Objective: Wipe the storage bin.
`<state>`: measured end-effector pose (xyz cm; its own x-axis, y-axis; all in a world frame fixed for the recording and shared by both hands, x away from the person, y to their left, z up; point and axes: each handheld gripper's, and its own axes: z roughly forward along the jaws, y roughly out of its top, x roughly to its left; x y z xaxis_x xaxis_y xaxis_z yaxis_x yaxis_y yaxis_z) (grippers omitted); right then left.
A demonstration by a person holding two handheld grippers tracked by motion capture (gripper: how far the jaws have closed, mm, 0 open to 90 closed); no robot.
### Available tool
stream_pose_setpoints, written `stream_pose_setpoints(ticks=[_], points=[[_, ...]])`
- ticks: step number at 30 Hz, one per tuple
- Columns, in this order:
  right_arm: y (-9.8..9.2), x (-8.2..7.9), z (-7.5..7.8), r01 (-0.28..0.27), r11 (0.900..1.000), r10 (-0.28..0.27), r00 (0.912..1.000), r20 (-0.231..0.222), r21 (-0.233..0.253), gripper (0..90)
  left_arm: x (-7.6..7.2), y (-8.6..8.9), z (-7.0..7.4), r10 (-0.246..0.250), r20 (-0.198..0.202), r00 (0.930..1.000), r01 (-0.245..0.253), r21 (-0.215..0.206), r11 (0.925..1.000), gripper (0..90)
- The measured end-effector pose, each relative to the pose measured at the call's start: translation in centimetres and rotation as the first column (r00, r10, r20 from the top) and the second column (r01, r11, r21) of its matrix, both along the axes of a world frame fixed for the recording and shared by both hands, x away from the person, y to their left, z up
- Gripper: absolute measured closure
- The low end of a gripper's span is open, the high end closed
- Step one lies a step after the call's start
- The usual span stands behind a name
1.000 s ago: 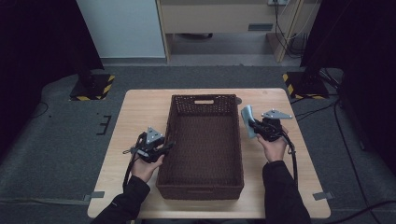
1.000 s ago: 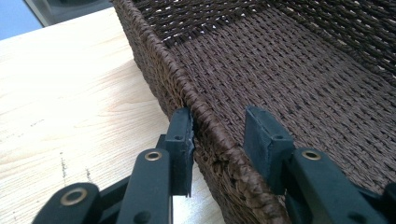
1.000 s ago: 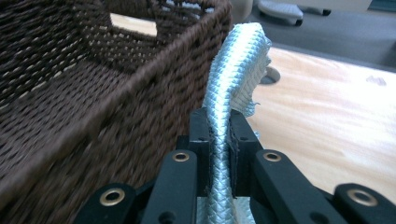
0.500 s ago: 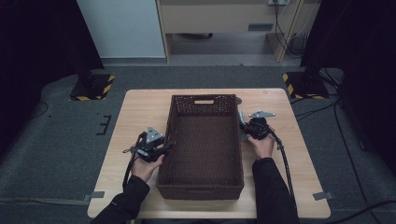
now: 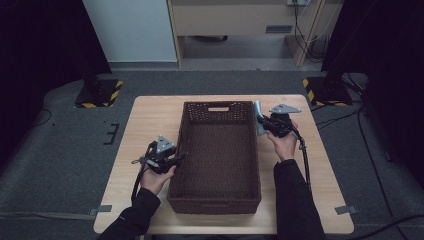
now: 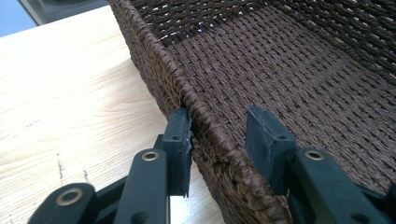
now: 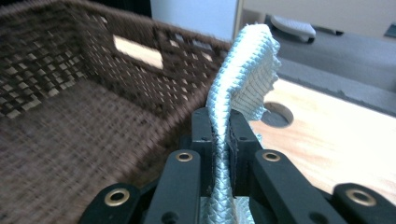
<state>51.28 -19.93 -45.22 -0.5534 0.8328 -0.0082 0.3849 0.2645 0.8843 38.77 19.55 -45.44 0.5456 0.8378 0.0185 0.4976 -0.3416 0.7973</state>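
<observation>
Since a second ago our right tongs (image 5: 261, 122) moved inward to the basket (image 5: 220, 200) rim | left tongs (image 6: 219, 140) spread astride near wall | right tongs pinch pale cloth (image 7: 243, 88), right of centre | we'd release once past the rim.

Both forearms wear dark sleeves. Each gripper — left gripper (image 5: 176, 158), right gripper (image 5: 259, 123) — is black, topped by a grey three-cornered plate and trailing a black cable. The flat black jaws hinge on linkage arms with brass-coloured rivets.
</observation>
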Motion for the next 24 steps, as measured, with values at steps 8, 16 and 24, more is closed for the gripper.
stream_pose_setpoints(ticks=[8,16,24], points=[[0.1,1.2,-4.1,0.012,0.999,-0.016,0.9923,-0.122,-0.037,84.5,0.0,0.0,0.0,0.0,0.0,1.0,0.0,-0.001,1.0,60.7],[0.4,1.2,-5.4,-0.001,0.999,-0.006,0.9839,-0.179,-0.04,84.5,0.0,0.0,0.0,0.0,0.0,1.0,0.0,0.0,1.0,60.7],[-0.2,0.5,-0.4,-0.012,0.997,0.011,0.9999,0.013,0.074,84.6,0.0,0.0,0.0,0.001,0.0,1.0,-0.001,0.0,1.0,60.8]])
